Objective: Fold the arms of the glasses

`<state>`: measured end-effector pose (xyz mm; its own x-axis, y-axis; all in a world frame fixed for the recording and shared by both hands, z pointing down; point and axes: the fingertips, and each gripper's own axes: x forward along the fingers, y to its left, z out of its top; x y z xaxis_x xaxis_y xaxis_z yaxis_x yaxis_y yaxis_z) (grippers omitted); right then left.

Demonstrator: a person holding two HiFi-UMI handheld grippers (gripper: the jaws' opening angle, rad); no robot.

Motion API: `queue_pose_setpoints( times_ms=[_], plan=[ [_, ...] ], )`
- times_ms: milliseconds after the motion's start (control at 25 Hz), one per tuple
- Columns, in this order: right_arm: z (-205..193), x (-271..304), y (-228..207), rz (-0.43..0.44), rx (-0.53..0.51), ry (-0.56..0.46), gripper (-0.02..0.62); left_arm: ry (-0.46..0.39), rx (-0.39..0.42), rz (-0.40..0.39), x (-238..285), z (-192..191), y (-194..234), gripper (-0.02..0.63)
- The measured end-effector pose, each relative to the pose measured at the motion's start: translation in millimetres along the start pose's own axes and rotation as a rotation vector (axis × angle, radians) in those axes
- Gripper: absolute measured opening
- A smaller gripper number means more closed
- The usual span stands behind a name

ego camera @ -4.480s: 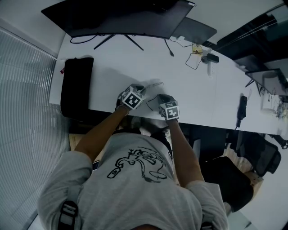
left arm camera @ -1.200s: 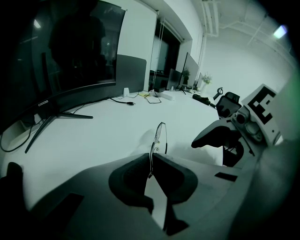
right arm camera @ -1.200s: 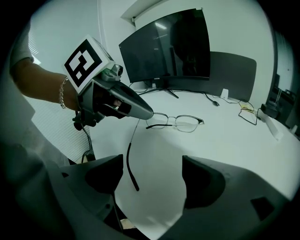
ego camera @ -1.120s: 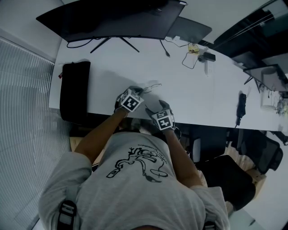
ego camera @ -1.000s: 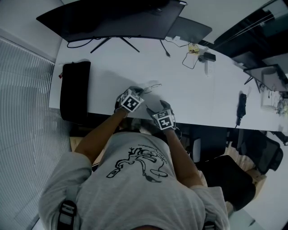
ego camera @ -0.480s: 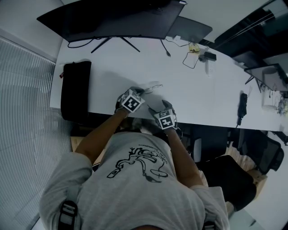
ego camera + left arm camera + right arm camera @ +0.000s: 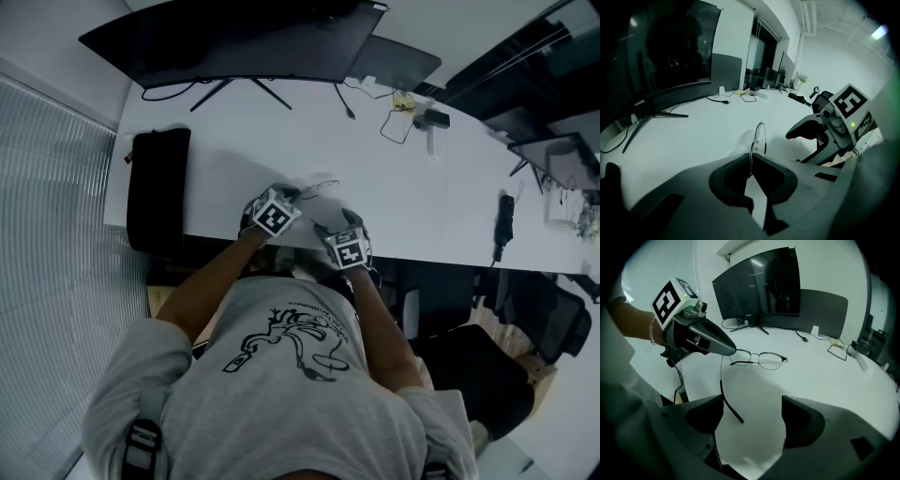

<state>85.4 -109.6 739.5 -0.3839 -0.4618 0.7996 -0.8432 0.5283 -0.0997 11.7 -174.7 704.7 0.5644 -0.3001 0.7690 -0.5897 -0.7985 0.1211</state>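
- Two jaws of your right gripper (image 7: 750,420) are standing wide apart and gripping nothing. Against a few seconds ago, you are holding this gripper a little further back, towards the near edge of the worktop (image 7: 825,380).
- Just ahead of those open jaws, the unfolded arm (image 7: 723,391) of the glasses (image 7: 761,359) is hanging down and towards you. Its dark tip is ending short of the jaws and nothing is touching it.
- Beyond that, your left gripper (image 7: 751,168) is keeping its jaws pinched on the thin frame at the hinge end. You are holding the glasses just above the worktop, lenses upright, much where they were before.
- Past the lenses, the other arm (image 7: 740,363) is looking as if it is lying folded along the frame, though the thin wire is making that hard to confirm.
- Judging from this, you are probably re-aiming for the second fold: the hanging arm is waiting to be swung in towards the lenses while the left grip is steadying the frame.
- Furthest off, the monitor (image 7: 759,282) is standing well apart from the work.
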Motion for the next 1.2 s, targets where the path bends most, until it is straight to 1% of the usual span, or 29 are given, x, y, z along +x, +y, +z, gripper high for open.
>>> queue_pose_setpoints(
  times_ms=[1200],
  plan=[
    [2, 1, -19, -0.042, 0.041, 0.007, 0.391, 0.018, 0.012, -0.038, -4, -6, -7, 0.037]
  ],
)
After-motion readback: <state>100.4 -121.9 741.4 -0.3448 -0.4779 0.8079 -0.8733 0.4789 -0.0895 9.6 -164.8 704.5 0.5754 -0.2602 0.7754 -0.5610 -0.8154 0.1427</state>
